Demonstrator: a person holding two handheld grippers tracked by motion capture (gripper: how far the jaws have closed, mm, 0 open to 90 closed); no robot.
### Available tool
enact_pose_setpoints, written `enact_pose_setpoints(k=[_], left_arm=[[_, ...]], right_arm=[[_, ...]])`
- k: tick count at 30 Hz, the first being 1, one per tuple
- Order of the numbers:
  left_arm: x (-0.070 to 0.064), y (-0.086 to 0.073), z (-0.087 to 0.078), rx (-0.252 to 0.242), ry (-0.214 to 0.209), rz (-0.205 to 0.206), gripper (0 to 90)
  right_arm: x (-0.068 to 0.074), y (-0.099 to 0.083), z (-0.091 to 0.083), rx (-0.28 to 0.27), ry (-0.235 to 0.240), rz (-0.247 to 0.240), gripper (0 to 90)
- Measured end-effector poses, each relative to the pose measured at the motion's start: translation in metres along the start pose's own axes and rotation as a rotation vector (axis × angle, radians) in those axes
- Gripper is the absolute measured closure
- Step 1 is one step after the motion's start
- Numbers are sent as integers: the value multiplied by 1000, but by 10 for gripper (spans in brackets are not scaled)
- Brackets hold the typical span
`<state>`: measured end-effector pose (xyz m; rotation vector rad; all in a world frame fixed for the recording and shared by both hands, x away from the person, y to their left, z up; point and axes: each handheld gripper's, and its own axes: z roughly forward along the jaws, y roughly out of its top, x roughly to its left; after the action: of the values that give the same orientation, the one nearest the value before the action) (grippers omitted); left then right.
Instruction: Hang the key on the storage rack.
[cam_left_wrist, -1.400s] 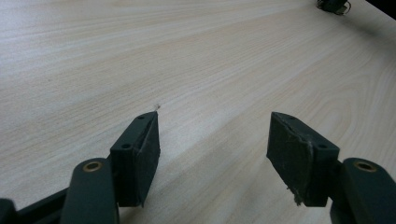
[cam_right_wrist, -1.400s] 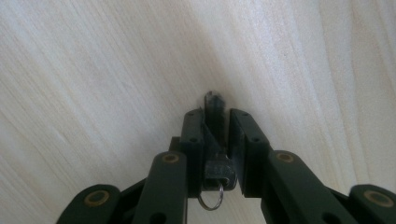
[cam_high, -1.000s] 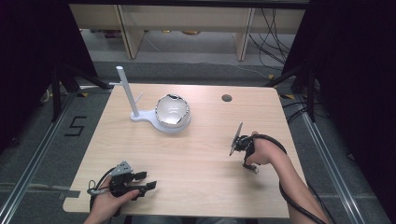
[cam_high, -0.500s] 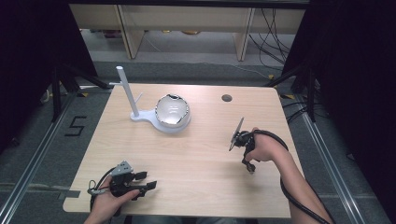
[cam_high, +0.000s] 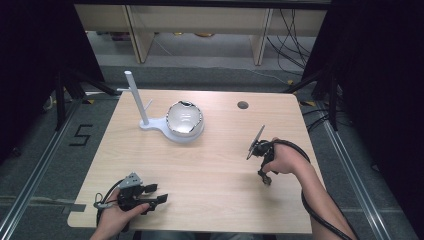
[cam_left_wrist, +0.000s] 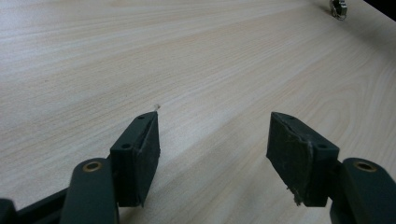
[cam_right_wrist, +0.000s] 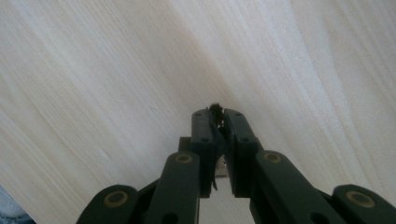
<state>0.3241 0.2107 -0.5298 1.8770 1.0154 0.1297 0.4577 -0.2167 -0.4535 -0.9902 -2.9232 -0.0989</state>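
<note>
My left gripper (cam_high: 156, 194) lies low over the table's near left corner, held by a hand. Its jaws stand wide open over bare wood (cam_left_wrist: 212, 144) with nothing between them. My right gripper (cam_high: 265, 179) is held at the table's right side, pointing down at the wood from close by. Its jaws are shut (cam_right_wrist: 218, 114), with a small thin dark thing (cam_right_wrist: 215, 108) pinched between the pads; what it is I cannot tell. Its grey plate (cam_high: 256, 140) tilts up behind it.
A shiny round bowl (cam_high: 184, 120) sits on a white base at the table's far middle, joined to a white upright post (cam_high: 135, 97). A dark round hole (cam_high: 243, 105) marks the tabletop far right. Shelving and cables lie beyond the table.
The right hand and its gripper have shifted slightly away from the near edge. The left gripper has stayed where it was, still open.
</note>
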Motion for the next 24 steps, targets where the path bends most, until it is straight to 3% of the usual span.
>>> enact_pose_setpoints(k=[3, 4, 7, 10, 12, 14, 15, 18, 19, 20, 21, 22, 23, 24], left_arm=[[0, 0, 0, -1, 0, -2, 340], [0, 0, 0, -1, 2, 0, 340], [0, 0, 0, 0, 3, 0, 340], [-2, 1, 1, 2, 9, 8, 342], [-3, 1, 2, 5, 7, 13, 350], [-7, 4, 6, 12, -12, 22, 350], [-10, 7, 8, 6, -23, 24, 351], [-24, 23, 12, -20, -66, 59, 348], [-35, 38, 14, -47, -99, 95, 343], [-35, 38, 14, -47, -99, 95, 338], [-42, 50, 15, -60, -117, 134, 329], [-52, 66, 19, -74, -135, 192, 325], [-52, 66, 19, -74, -135, 192, 318], [-63, 85, 26, -88, -146, 247, 313]], right_arm=[[1, 0, -5, -4, 4, 13, 839], [0, 0, -11, -35, -2, -3, 839], [3, 1, -21, -56, 1, 14, 839], [5, 3, -30, -99, -6, -11, 839], [7, 4, -34, -114, 5, 6, 839], [10, 7, -41, -132, 12, -14, 839], [15, 11, -47, -168, 23, -32, 839], [20, 15, -52, -175, 17, -23, 839], [23, 21, -60, -203, 15, -37, 839], [23, 21, -60, -203, 15, -37, 839], [28, 29, -69, -244, 25, -47, 839], [31, 32, -73, -251, 18, -43, 839], [33, 36, -78, -274, 11, -61, 839], [35, 41, -83, -290, 16, -73, 839]])
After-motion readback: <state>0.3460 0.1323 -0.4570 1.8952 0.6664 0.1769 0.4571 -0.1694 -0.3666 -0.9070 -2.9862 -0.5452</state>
